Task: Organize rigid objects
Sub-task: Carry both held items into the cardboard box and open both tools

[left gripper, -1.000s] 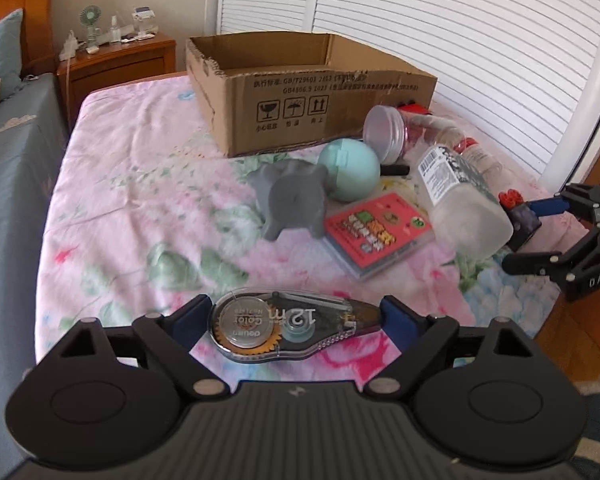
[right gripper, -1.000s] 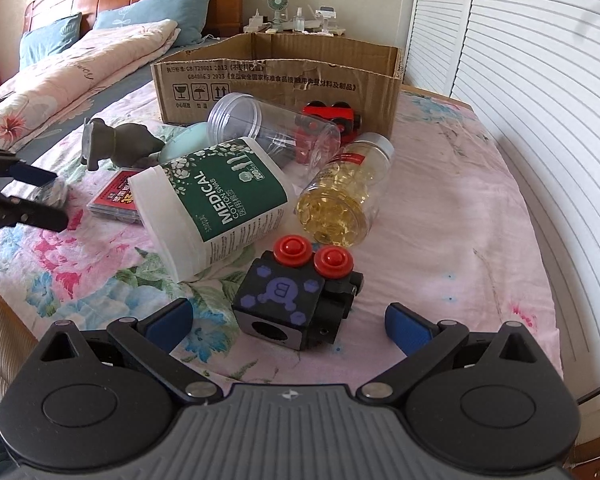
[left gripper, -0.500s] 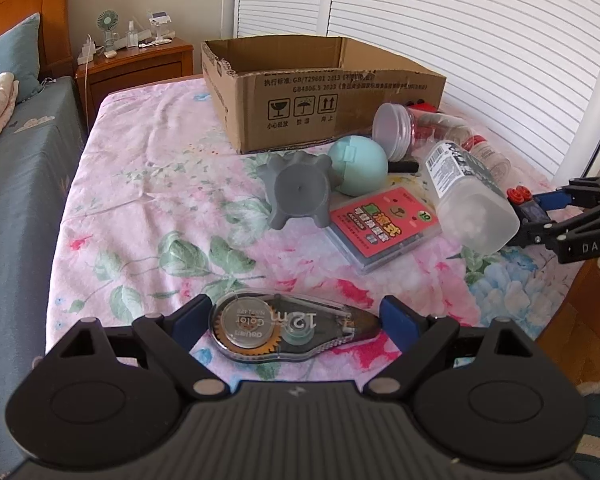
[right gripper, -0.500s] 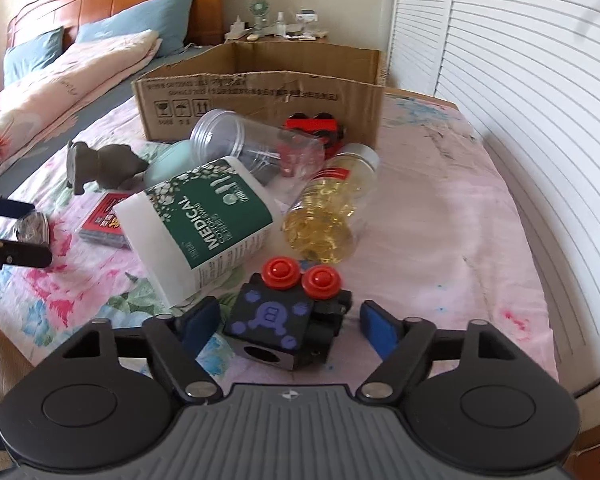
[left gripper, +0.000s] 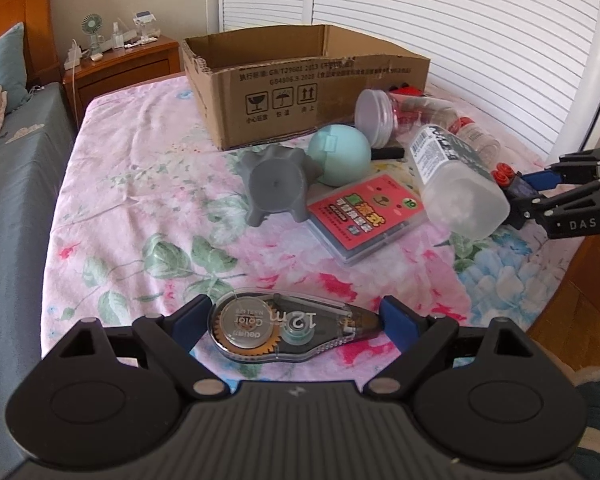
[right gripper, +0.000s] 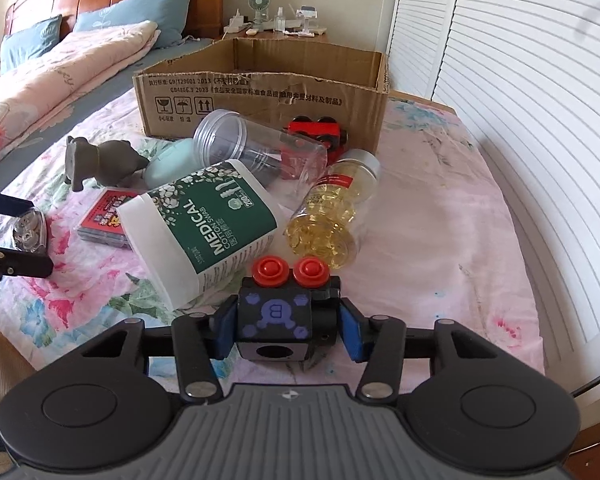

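Right gripper jaws just closed onto the black cube toy with two red buttons, pinching its sides for lifting off the floral bedsheet. Left gripper clamps the clear correction-tape dispenser lengthwise, likely bound for the open cardboard box.

Bright daylight glows through the white slatted shutters, washing them out. The pink floral bedsheet is evenly lit, with soft shadows. Both views are sharp, fisheye-bent and dark-cornered.
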Demonstrator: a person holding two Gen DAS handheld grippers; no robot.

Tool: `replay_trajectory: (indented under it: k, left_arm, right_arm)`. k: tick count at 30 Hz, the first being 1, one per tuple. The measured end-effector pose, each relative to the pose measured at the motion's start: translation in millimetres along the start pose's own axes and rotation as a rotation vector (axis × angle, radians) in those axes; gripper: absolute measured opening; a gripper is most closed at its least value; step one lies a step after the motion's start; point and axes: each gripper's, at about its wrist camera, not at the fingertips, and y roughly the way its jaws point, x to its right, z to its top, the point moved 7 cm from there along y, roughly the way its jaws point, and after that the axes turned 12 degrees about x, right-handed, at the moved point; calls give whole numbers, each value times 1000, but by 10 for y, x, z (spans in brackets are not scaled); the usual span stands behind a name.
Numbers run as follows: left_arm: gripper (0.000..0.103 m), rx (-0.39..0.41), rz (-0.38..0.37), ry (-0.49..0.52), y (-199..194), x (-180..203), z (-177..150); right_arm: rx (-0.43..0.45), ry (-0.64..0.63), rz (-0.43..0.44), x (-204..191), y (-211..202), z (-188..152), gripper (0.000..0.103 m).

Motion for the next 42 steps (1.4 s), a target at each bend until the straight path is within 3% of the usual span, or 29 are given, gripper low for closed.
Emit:
replay_trajectory:
  k: [12,22,26,32,42]
  left_arm:
    - [89,4,-30,60,-182,103,369]
    - [89,130,-49,116,-179,111,1231]
    - [89,168,-30,138,88,67,1619]
    - [89,147,5,142,670,-20,2003]
    - [90,49,56,74,1626,-279,2238]
  right_arm:
    - [35,-52,18,110,-178,246,56]
    - [130,-82,69,223,-306,842,56]
    - [163,-97,72,248,-239,1084,56]
    - [187,-122,76,251,-77,1423,56]
    - [178,-114,70,335,170,1709,56]
